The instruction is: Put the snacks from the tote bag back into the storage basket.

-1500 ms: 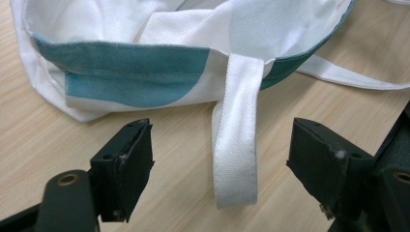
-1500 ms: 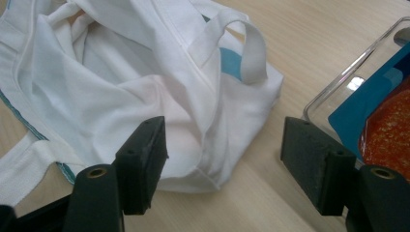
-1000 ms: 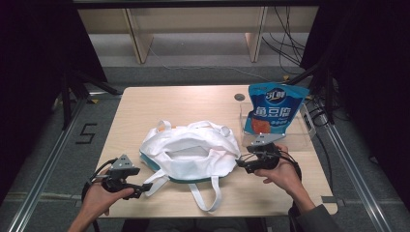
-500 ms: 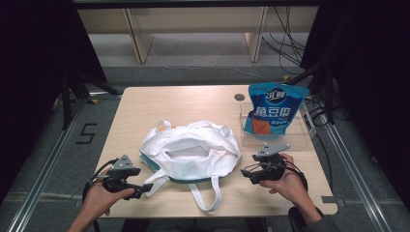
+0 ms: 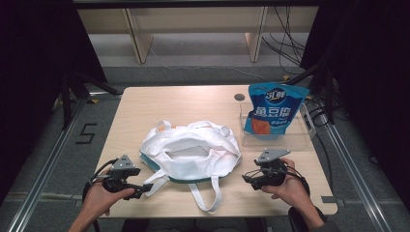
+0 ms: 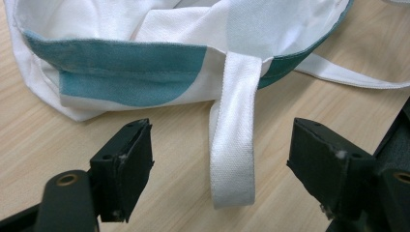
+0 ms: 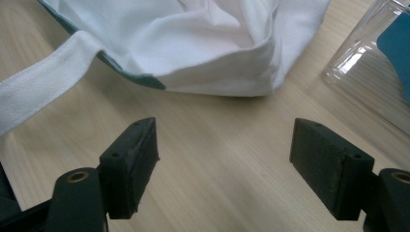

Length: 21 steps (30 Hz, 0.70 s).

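The white bag [image 5: 191,154] lies in the middle of the surface [image 5: 145,106], soft and light, probably floppy. Both grippers, left [image 5: 138,186] and right [image 5: 249,178], have fingers apart and empty, the right ones having just opened. The strap [image 6: 232,145] seems the best hold.

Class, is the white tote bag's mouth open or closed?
Open: the tote bag lies flat on the table, its rim spread apart so the inside shows.

The blue snack bag [image 5: 273,110], standing in a clear box at two o'clock on the desk, bears large white Chinese characters reading "鱼豆腐"; a smaller logo above them is too small to read. On the floor [image 5: 58,159] at nine o'clock, a black "5" [image 5: 86,134] is marked.
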Each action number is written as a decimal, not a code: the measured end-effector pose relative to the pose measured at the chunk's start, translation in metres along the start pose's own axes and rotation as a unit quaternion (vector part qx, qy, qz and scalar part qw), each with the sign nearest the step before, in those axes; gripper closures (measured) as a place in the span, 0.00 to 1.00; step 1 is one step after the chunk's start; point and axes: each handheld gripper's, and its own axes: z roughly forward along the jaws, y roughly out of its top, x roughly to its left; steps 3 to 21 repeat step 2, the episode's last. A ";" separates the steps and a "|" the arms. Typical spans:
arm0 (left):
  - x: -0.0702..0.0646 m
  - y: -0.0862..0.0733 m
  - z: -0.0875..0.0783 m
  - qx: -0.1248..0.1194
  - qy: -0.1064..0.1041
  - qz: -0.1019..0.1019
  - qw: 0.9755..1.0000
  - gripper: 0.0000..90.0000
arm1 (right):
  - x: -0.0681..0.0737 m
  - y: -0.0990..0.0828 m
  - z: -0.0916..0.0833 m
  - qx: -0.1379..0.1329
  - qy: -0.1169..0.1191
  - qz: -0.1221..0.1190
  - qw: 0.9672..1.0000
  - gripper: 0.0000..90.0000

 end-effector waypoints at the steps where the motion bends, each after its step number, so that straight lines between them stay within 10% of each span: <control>1: 0.000 0.000 0.000 0.000 0.001 0.001 1.000 0.26 | -0.001 -0.001 0.001 -0.005 -0.004 -0.010 1.000 0.29; 21: 0.000 0.000 0.000 -0.006 0.003 0.001 1.000 0.25 | -0.001 -0.001 0.001 -0.003 -0.005 -0.007 1.000 0.29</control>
